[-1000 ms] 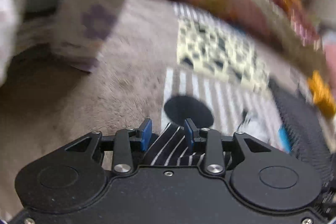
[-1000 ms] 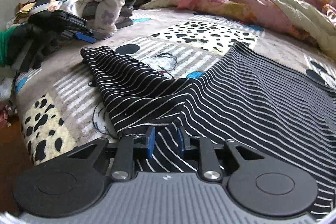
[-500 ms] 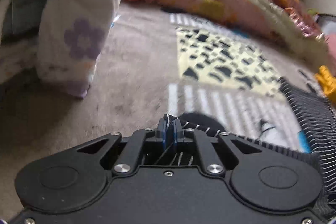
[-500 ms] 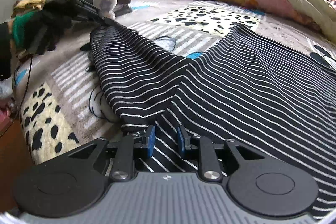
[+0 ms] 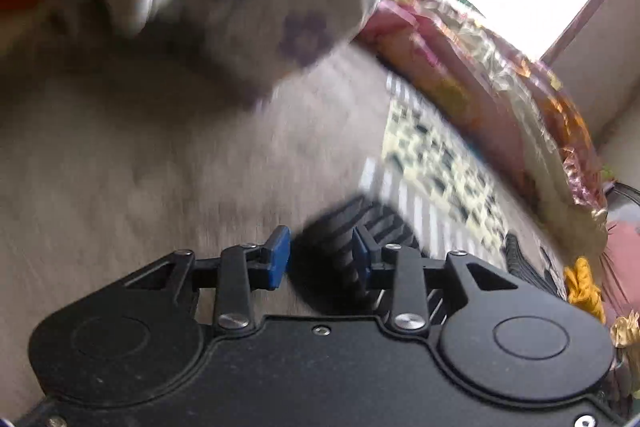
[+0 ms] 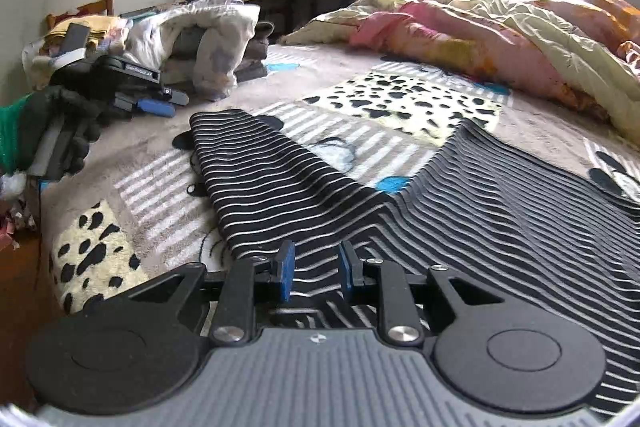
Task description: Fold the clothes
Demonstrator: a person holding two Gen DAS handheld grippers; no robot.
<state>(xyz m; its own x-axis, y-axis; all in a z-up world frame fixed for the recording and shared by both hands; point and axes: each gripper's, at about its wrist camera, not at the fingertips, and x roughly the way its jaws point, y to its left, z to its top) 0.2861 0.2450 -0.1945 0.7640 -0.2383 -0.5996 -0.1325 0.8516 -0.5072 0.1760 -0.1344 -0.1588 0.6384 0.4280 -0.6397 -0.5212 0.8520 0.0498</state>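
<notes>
Two risks logged: my left gripper (image 5: 320,259), jaws just opened and apart around the sleeve (image 6: 256,163) end, may drag it askew; my right gripper (image 6: 316,269), jaws apart over the striped top (image 6: 500,211) flat on the bed (image 6: 320,75), may rumple it.

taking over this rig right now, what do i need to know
Left gripper: fingers apart, jaws have just been opening; the sleeve end lies between them, not pinched.
Right gripper: fingers apart over the striped shirt, near its edge, nothing gripped.
Shirt lies spread flat on the bed, sleeve stretched out sideways.
Done: shirt laid out.
Left: every fold, probably the sleeve first.
</notes>
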